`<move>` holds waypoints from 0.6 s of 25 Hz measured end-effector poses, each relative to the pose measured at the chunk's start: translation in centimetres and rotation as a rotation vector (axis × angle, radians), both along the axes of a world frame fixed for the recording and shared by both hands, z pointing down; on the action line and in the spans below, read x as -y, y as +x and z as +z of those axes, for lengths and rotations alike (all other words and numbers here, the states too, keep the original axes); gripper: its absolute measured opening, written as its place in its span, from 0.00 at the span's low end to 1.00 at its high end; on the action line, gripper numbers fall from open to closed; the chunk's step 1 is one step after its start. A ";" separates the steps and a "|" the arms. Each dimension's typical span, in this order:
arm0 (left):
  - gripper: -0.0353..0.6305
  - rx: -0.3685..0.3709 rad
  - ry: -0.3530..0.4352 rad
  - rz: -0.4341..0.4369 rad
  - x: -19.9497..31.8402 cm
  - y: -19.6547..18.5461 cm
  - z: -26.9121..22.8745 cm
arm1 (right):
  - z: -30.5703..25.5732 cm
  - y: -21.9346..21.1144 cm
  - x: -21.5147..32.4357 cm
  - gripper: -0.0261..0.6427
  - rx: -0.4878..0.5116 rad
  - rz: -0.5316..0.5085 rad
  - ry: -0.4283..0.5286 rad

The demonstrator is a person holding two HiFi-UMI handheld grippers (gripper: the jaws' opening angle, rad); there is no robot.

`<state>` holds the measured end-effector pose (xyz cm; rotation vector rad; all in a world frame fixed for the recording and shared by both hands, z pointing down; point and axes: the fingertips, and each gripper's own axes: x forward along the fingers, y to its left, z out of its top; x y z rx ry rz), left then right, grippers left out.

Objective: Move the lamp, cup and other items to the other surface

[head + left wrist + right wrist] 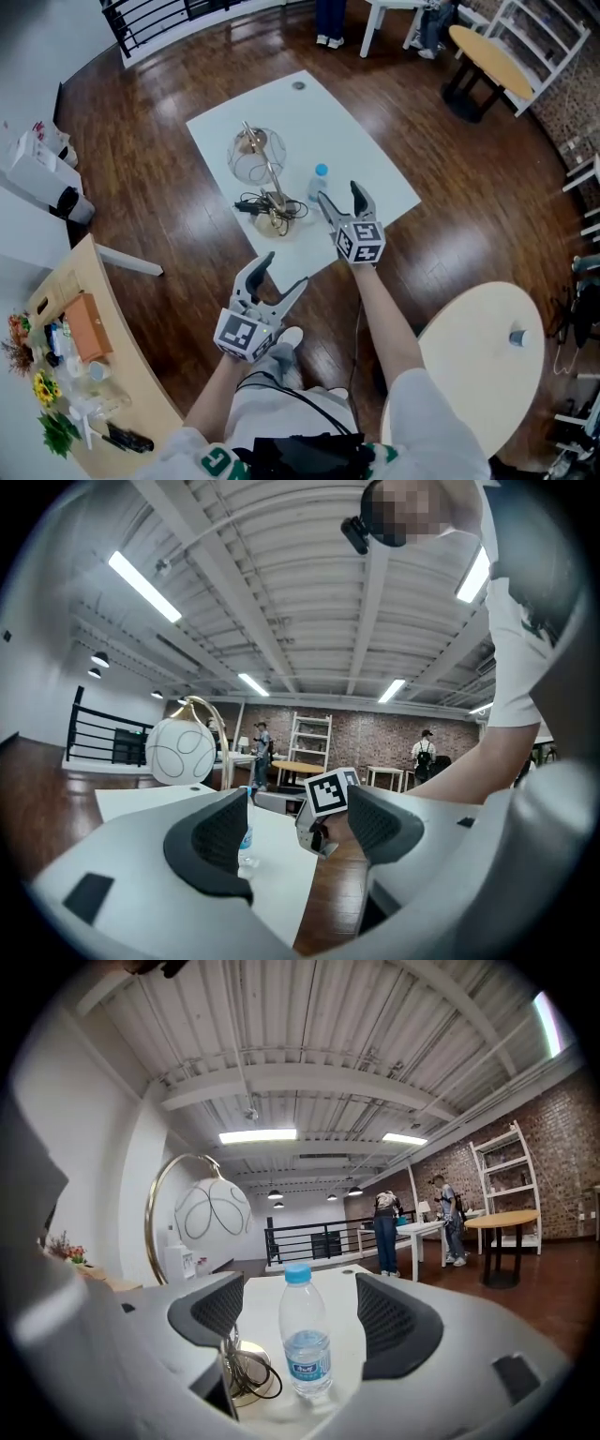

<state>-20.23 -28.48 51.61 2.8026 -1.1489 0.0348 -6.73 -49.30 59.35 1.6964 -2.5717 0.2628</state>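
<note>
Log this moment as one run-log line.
left hand-held gripper: open, empty | right hand-held gripper: open, facing water bottle, no contact | lamp, water bottle: on white table

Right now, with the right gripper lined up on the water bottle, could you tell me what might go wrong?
1. The water bottle is tall, slim and looks mostly empty. The open right gripper could tip it over if one jaw touches before the other.
2. The lamp's cord lies coiled close beside the bottle, so a jaw might snag it and tug the lamp.
</note>
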 end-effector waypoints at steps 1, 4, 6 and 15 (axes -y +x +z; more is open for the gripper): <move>0.55 0.001 0.002 0.013 -0.1 0.5 -0.2 | -1.0 0.7 -1.0 0.65 0.001 0.005 0.016; 0.55 -0.015 -0.004 0.062 -0.7 2.8 -1.6 | -4.2 3.6 -4.2 0.65 -0.026 0.029 0.061; 0.55 -0.018 0.016 0.099 -1.1 4.4 -2.3 | -6.4 5.8 -6.6 0.65 -0.050 0.047 0.081; 0.55 -0.057 0.076 0.316 -5.2 13.9 -6.0 | -17.1 17.9 -21.8 0.61 -0.028 0.295 0.202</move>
